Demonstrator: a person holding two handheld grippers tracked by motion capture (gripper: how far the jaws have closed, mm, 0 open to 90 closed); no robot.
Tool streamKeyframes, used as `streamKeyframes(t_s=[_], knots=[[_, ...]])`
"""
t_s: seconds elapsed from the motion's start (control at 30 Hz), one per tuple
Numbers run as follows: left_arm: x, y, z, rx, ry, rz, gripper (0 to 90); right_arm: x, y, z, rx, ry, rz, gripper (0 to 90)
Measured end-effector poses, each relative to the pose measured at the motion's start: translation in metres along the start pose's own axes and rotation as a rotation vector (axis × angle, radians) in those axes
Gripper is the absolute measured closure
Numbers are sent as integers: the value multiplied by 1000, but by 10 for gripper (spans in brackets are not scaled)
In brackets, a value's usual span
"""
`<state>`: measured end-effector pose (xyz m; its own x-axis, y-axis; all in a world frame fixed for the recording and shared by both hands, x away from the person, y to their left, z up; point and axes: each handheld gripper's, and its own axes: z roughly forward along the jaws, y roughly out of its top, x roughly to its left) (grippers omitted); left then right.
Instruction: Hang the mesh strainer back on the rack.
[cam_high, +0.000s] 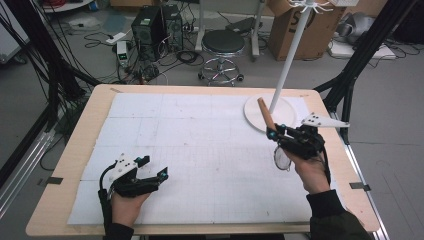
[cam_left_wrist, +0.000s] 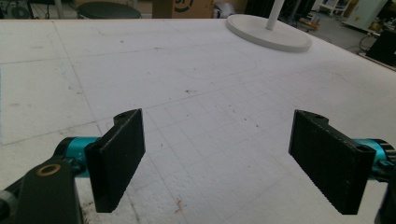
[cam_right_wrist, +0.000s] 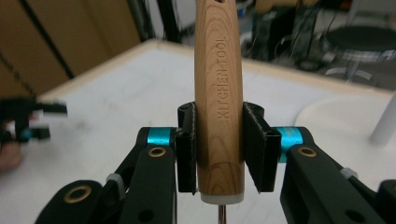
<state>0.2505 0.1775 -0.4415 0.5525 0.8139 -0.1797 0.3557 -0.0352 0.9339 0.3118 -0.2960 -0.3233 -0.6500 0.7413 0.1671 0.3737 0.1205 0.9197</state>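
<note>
While clamped, wooden handle (cam_right_wrist: 218, 98) upright.

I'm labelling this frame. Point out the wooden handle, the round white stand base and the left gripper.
wooden handle (cam_right_wrist: 218, 93): right gripper view, on the grain beside the engraved lettering.
round white stand base (cam_high: 257, 111): high view, on the bare left part of the disc.
left gripper (cam_left_wrist: 215, 158): left gripper view, midway between its open fingers.
</note>
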Motion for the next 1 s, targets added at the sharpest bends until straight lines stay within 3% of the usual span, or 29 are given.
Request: streamKeyframes(t_s=[0.27,0.43,0.8,1.0], knots=[[3,-2,-1,-1,5,-13,190,-14,25,-13,-238,-9,83,680],[3,-1,-1,-7,8,-17,191,-19,39,-17,-342,-20,87,679],[-1,0,-2,-8,-4,-6,193,-29,70,-21,-442,-56,71,680],[0,-1,-3,-10,-5,-14,194,-39,84,-22,-478,-75,93,679]])
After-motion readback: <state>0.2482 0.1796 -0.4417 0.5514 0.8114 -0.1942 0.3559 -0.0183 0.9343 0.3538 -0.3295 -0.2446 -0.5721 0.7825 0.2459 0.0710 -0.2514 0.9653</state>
